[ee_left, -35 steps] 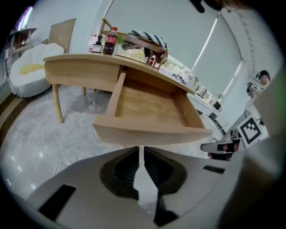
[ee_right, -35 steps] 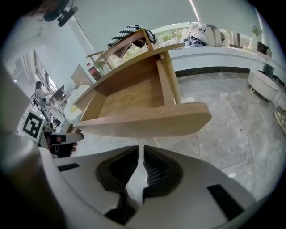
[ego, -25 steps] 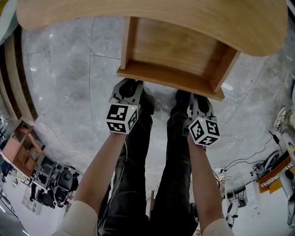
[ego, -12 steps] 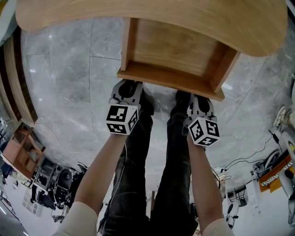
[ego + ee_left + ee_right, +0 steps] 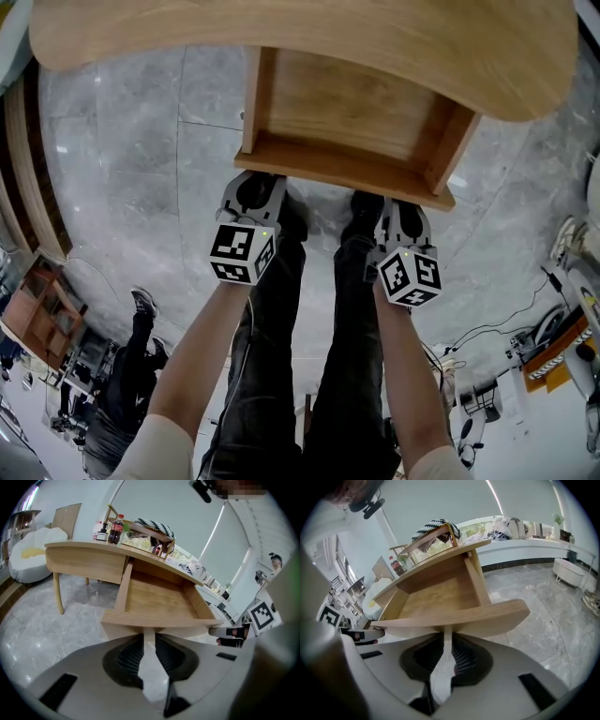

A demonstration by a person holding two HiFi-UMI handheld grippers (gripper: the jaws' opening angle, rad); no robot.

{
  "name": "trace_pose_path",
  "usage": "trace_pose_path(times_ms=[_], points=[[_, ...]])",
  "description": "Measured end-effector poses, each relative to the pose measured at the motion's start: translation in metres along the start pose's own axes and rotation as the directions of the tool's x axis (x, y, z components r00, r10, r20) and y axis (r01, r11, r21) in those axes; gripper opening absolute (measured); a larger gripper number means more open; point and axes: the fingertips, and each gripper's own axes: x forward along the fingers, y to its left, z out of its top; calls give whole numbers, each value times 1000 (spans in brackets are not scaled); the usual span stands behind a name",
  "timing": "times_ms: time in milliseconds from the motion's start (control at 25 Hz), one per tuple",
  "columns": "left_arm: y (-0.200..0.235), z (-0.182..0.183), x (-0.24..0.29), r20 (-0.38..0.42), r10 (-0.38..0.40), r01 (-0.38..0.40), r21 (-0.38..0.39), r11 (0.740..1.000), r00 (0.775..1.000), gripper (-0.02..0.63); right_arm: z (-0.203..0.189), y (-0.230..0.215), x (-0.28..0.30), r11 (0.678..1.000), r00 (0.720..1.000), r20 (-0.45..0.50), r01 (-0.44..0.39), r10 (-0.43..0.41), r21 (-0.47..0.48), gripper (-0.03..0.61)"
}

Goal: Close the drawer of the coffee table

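1. The drawer (image 5: 343, 167) is seen pulled well out from under the bench (image 5: 281, 28) top. Its wooden bottom and both side walls are in full view.
2. The left hand-held gripper (image 5: 149, 638) is noted as released. Its jaws stand a narrow slit apart, and only pale floor (image 5: 131, 150) is seen through the slit.
3. Its tips are placed right at the drawer front, toward the front's left end.
4. The right hand-held gripper (image 5: 447, 638) is also noted as released, with the same narrow slit and nothing gripped. Its tips are placed at the drawer front, toward the right end.
5. Whether either pair of tips presses on the wood cannot be told.
6. In the head view both grippers are seen side by side, angled down toward the front, with the person's legs (image 5: 309, 375) between the forearms.
7. A dark bottle (image 5: 116, 529) is seen upright on the bench top in the left gripper view.
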Motion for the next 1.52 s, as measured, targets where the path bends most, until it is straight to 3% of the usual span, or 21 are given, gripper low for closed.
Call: trace_pose_path(times_ms=[680,1080,1520], points=[[-4,60,3,118,3,-2,-7,1000,993,87,58,12,2,995,994,95,-39,48,-89,95],[-2,82,20,145,6,-7,6,1000,989,92,80,9,17,990,992,111,-41,57,-138,100],[1,107,39,170,-1,-29,174,984,985,109,103,9,37,963,986,151,-19,62,-271,99]])
